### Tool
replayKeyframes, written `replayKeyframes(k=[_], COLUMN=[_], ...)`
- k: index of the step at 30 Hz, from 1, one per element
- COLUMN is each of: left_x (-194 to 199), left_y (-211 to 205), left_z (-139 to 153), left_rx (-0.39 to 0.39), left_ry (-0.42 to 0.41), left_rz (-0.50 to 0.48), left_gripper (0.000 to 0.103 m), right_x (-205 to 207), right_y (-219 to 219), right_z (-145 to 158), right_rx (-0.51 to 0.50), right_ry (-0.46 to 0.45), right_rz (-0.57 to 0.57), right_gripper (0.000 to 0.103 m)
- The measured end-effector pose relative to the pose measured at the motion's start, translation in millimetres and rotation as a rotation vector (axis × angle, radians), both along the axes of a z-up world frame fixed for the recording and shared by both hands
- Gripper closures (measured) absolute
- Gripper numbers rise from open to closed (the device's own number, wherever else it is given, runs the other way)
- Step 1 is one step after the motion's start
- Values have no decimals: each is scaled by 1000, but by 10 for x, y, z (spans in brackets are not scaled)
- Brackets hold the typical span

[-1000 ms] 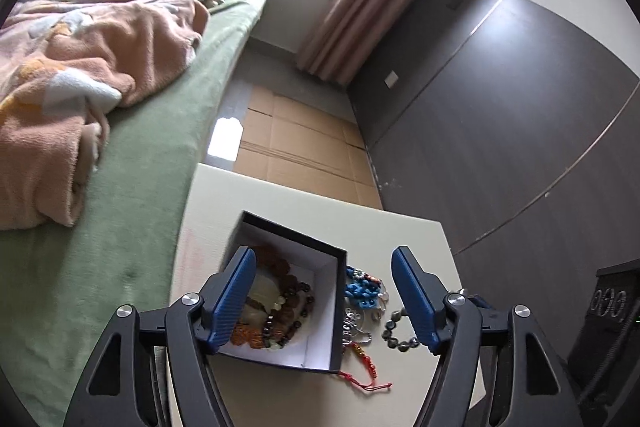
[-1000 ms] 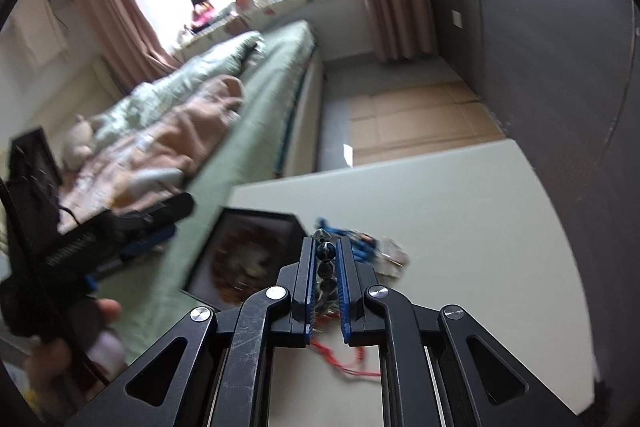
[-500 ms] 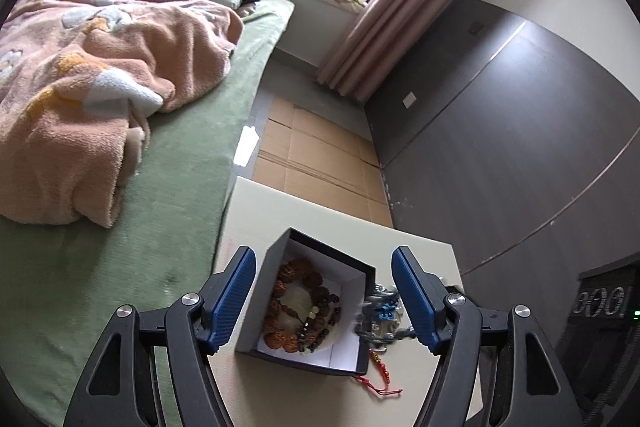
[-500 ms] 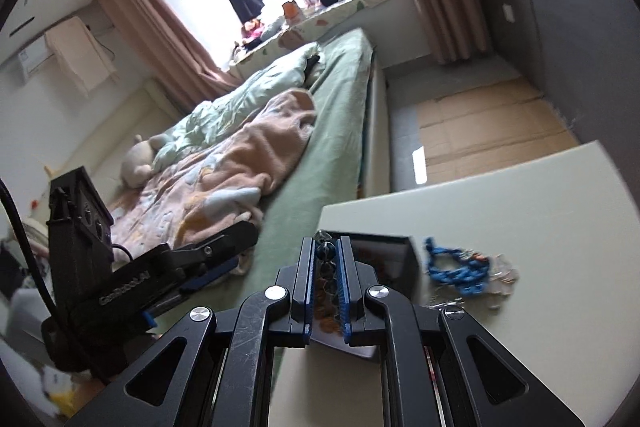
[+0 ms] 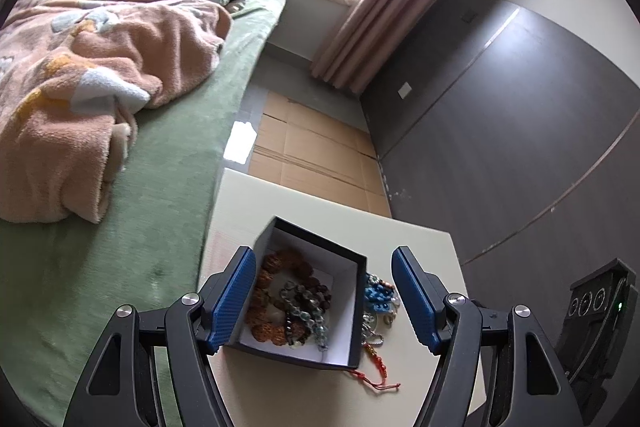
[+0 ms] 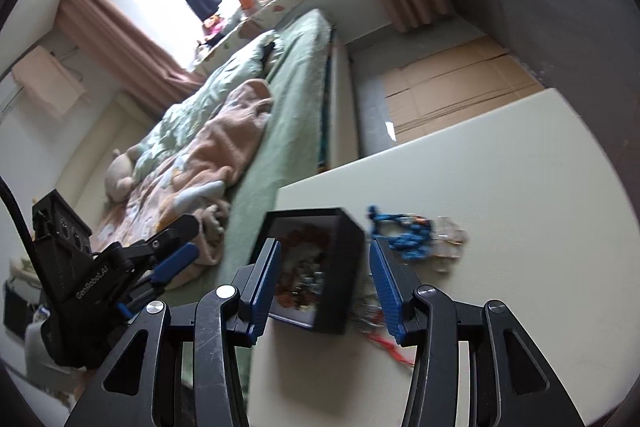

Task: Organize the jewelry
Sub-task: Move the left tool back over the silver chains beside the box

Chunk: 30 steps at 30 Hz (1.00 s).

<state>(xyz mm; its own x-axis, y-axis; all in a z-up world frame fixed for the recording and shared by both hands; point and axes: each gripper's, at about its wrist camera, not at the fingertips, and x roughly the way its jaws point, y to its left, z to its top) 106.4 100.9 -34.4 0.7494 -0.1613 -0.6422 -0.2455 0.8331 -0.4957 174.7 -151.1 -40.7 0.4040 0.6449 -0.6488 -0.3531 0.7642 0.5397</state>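
- Jewelry: a red-corded charm (image 5: pixel 376 371) lies nearest on the cream table (image 5: pixel 280 203), just right of an open black box (image 5: pixel 308 291).
- The box holds brown and grey bead bracelets (image 5: pixel 292 303).
- The right hand-held gripper (image 6: pixel 325 287) hovers over the box, its jaws opening, nothing pressed between the pads.
- The left hand-held gripper (image 5: pixel 323 301) hovers apart and empty, framing the box.
- Blue beads (image 5: pixel 378 297) and clear pieces remain loose on the table, right of the box.
- Judgement: let the jaws open fully over the box, then lift straight up so no strand snags.
- Beyond, left: a green bed (image 5: pixel 168 155).
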Motion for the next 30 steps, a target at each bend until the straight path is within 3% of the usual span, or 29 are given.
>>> replayKeyframes(k=[3,6,12,14,16,23,25,30], left_x=[24,40,66,77,92,179,223,376], left_y=[-127,-260,-600,-704,-834,-1200,-1272,-1377], left_z=[2,-5,-26,-43,-72,-172,-197,-348], left_rx=[26,40,95,113,132,179,190,203], left_ry=[4,6,9,15,27,69,77,146], left_rz=[-28,-63,-152,-176,-213,-313,-323,-342], left_gripper=[32,32,32,32,32,32,35,64], right_x=[14,33,4,-12,-26,-142,-159,-258], right_y=[-171,-332,-536,-620,-695,-998,-1077,-1255], right_z=[-7,-39,-64,-104,-143,-261,-292,-402], right_rx=[-14,-18,-49,-56,-56,-25,-1,36], right_ry=[18,40,57,82,103,174,197,250], right_rz=[-27,-53,-72,-86,-101,-163,-189,-236], right_gripper=[55,48,47,43,32,27,27,27])
